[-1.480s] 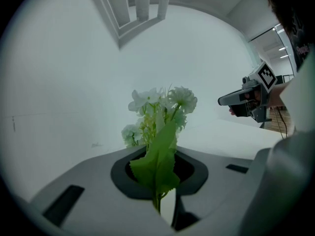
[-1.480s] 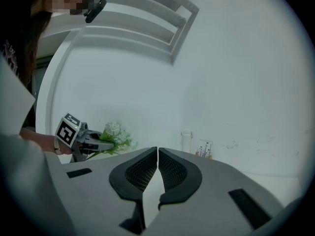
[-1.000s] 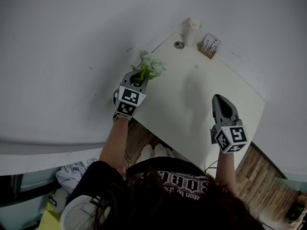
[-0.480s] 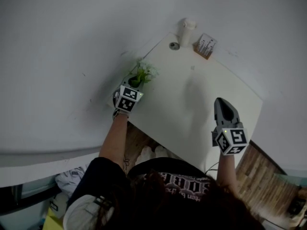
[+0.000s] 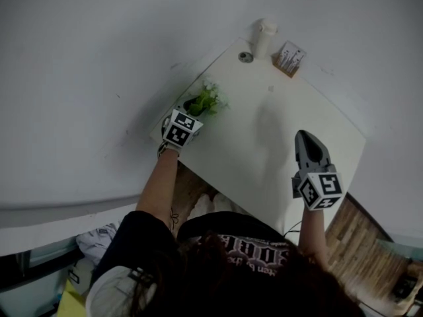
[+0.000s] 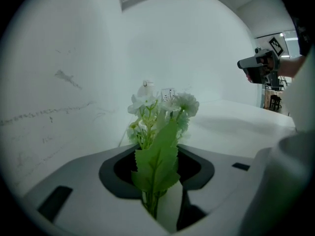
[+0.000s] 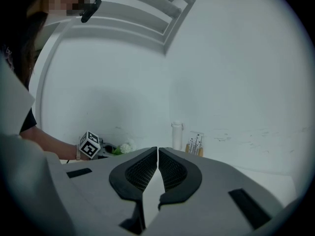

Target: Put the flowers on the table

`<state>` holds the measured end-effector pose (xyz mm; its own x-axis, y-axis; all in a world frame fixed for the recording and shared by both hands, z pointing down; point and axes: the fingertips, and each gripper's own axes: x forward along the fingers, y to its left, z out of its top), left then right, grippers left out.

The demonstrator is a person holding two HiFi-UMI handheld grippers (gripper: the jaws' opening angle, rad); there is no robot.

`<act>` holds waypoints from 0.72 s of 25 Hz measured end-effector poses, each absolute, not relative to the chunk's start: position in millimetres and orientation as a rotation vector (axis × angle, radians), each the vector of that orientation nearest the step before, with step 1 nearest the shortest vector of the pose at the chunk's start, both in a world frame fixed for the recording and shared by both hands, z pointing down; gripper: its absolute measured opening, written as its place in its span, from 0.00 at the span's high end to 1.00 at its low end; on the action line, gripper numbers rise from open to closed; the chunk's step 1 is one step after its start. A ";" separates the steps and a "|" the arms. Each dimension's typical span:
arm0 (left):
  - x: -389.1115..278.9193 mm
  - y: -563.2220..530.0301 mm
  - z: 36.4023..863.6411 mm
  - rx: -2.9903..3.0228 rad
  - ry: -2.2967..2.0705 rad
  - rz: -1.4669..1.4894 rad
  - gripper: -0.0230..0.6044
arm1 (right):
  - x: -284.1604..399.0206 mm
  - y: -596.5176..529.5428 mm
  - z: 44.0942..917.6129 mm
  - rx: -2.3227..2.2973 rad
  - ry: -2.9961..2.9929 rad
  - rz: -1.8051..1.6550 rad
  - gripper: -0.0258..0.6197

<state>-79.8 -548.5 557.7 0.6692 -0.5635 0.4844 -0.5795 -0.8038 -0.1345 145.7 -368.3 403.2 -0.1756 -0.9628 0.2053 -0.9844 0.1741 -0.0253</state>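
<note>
A small bunch of white flowers (image 5: pixel 210 99) with green leaves lies at the left corner of the white table (image 5: pixel 264 144). My left gripper (image 5: pixel 196 105) is over that corner with the stems between its jaws. In the left gripper view the flowers (image 6: pixel 162 107) stick out ahead of the left gripper (image 6: pixel 158 163). The stems lean on the left jaw, and the table shows through a gap at the right jaw. The jaws are opening. My right gripper (image 5: pixel 304 136) hovers over the table's right side, and in its own view the right gripper (image 7: pixel 157 154) is shut on nothing.
At the table's far corner stand a white bottle (image 5: pixel 264 35), a small round metal thing (image 5: pixel 246 57) and a little wooden holder with sticks (image 5: pixel 289 58). White wall runs along the table's left and far sides. Wood floor shows at the lower right.
The left gripper has shifted a little further over the table's left corner with the flowers, which now lie lower on the tabletop. The right gripper has hardly moved.
</note>
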 end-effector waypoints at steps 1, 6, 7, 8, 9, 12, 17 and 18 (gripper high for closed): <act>-81.0 -548.4 556.2 2.849 -0.976 0.802 0.69 | 144.1 -369.1 404.1 1.911 -2.297 0.232 0.91; -83.9 -548.4 549.1 2.899 -0.986 0.793 0.44 | 140.6 -370.4 407.6 1.898 -2.301 0.248 0.91; -84.7 -548.4 547.3 2.905 -0.993 0.788 0.42 | 140.1 -370.3 408.2 1.899 -2.304 0.252 0.91; -85.7 -548.1 544.7 2.907 -1.003 0.775 0.39 | 139.4 -370.5 408.8 1.901 -2.308 0.255 0.91; -86.3 -547.0 540.6 2.909 -1.010 0.753 0.37 | 138.8 -370.7 409.3 1.902 -2.311 0.257 0.91; -79.5 -534.2 520.0 2.954 -0.991 0.678 0.33 | 138.7 -369.9 410.8 1.900 -2.315 0.253 0.91; -55.9 -501.2 479.9 3.062 -0.920 0.585 0.33 | 141.2 -368.8 407.9 1.918 -2.325 0.250 0.91; -50.8 -494.5 471.6 3.083 -0.905 0.564 0.33 | 141.0 -369.0 407.3 1.920 -2.328 0.248 0.91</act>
<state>-50.8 -494.5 471.6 0.7869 -0.5434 0.2924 -0.5017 -0.8393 -0.2095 141.0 -369.0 407.3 -0.1920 -0.9627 0.1908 -0.9813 0.1851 -0.0535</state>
